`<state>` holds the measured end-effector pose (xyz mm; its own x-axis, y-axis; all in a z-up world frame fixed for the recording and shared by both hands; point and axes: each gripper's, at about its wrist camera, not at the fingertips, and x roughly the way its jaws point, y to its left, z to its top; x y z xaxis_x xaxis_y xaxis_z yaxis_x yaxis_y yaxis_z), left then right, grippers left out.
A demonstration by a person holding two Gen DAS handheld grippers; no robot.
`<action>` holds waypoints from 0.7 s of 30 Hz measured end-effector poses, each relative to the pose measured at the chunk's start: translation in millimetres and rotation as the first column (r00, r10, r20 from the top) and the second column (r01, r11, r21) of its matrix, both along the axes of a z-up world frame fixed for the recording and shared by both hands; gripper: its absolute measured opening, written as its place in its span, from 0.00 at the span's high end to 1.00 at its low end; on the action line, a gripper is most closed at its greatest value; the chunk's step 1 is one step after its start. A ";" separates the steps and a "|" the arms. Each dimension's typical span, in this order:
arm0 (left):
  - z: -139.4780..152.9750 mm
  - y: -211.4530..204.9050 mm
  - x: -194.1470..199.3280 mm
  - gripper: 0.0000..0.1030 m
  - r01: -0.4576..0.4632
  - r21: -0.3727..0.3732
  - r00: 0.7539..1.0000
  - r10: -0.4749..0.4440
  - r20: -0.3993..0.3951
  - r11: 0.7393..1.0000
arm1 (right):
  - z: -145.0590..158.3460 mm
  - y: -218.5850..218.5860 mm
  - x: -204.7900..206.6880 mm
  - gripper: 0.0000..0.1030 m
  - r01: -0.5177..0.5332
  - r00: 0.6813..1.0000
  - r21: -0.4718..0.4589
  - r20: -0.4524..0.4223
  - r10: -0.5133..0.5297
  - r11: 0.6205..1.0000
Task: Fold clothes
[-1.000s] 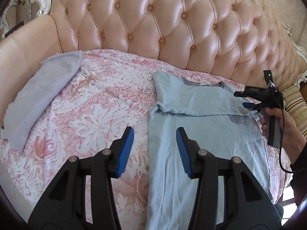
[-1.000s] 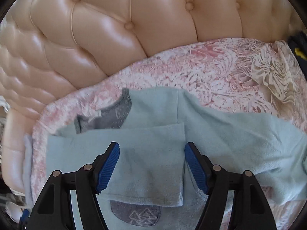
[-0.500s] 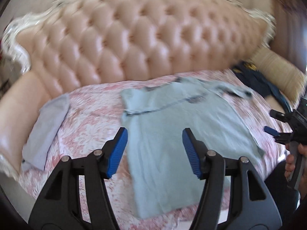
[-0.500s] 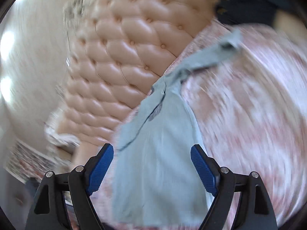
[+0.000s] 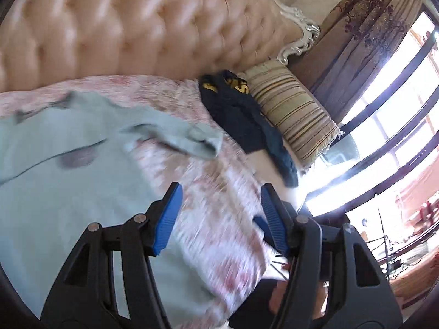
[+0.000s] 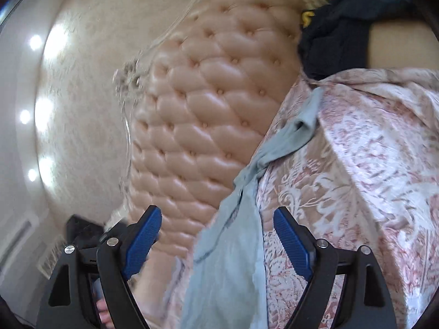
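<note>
A pale blue shirt [image 5: 63, 192] is seen spread on the bed [image 5: 219, 192], with the left claw [image 5: 219, 219] and right claw [image 6: 216, 246] both held apart, empty.

My left camera looks down across the bed [image 5: 219, 164] toward the window [image 5: 389, 126], fairly near the cover. My right camera sits low, tilted, facing the headboard [image 6: 208, 126]. Both share the headboard, the light blue shirt [image 5: 68, 192] and the dark clothes [image 5: 241, 115].

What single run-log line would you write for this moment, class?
step: fold clothes | left gripper: open, empty | right gripper: open, empty | light blue shirt: on bedspread, one sleeve out
</note>
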<state>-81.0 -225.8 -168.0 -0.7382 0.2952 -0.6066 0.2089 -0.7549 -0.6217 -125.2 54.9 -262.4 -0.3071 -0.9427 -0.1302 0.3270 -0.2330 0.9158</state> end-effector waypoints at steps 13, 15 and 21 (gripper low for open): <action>-114.2 -28.3 -169.8 0.42 -0.102 0.391 0.967 -0.001 0.255 0.915 | 24.9 -61.7 29.7 0.00 0.023 0.946 0.449 -0.300 0.126 0.893; -111.2 -30.6 -170.8 0.42 -0.109 0.361 0.967 0.015 0.254 0.926 | 30.9 -63.6 27.5 0.00 0.041 0.932 0.469 -0.336 0.136 0.882; -60.3 -70.5 -83.3 0.41 -0.188 0.058 0.966 0.174 0.191 0.980 | 32.3 -91.3 -44.9 0.00 0.133 0.916 0.673 -0.363 0.168 0.728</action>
<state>-164.3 -296.3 -228.4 -0.6612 0.2169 -0.7181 0.4539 -0.6465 -0.6132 -170.1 -36.4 -230.2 -0.4556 -0.6516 -0.6065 0.6146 -0.7231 0.3151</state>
